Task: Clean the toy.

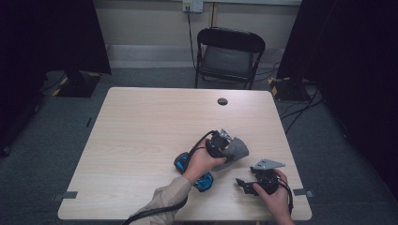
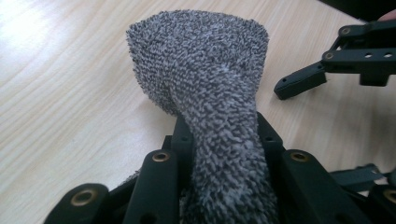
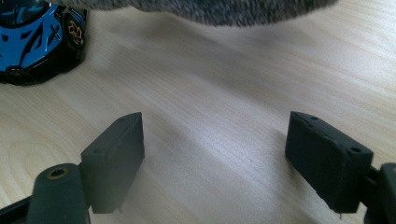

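Grey towel (image 2: pixel 205 79) in left gripper (image 1: pixel 224 149) jaws, no legible writing.

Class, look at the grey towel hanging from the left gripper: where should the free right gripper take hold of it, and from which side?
Probably the loose lower edge of the grey towel, approached from the right gripper's own side. The left gripper pinches one bunched end, so the cloth fans wide at its free end, facing the open jaws.

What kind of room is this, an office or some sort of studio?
Probably a small recording studio or lab: black curtains hang on both sides, a lone wooden table stands on grey carpet, with a folding chair and cables behind.
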Action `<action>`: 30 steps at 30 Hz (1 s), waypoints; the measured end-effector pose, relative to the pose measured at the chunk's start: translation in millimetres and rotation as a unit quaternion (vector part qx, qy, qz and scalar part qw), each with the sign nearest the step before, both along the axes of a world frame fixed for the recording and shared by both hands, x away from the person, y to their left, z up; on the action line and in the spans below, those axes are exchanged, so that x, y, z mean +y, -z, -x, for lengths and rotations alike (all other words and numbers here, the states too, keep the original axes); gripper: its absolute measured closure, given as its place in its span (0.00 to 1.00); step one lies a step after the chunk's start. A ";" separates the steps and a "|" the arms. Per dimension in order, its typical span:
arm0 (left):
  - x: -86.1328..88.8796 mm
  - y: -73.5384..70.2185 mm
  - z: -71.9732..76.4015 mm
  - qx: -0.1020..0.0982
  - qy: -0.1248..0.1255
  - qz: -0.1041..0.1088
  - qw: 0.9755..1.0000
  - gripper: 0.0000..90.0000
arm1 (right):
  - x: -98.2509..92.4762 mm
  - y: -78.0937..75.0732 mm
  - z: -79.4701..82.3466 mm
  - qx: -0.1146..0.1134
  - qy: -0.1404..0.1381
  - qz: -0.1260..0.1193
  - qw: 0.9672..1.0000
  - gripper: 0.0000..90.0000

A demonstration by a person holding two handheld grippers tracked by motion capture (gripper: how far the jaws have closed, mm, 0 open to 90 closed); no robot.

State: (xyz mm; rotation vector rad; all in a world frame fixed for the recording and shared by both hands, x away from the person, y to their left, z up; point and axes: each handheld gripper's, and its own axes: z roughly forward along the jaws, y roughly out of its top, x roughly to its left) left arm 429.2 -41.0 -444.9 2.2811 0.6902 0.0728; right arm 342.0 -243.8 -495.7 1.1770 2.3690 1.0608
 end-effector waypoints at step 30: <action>-29.9 16.1 -15.1 0.001 -0.009 -0.013 1.000 0.70 | -2.0 3.3 3.9 -0.017 -0.002 -0.002 1.000 0.21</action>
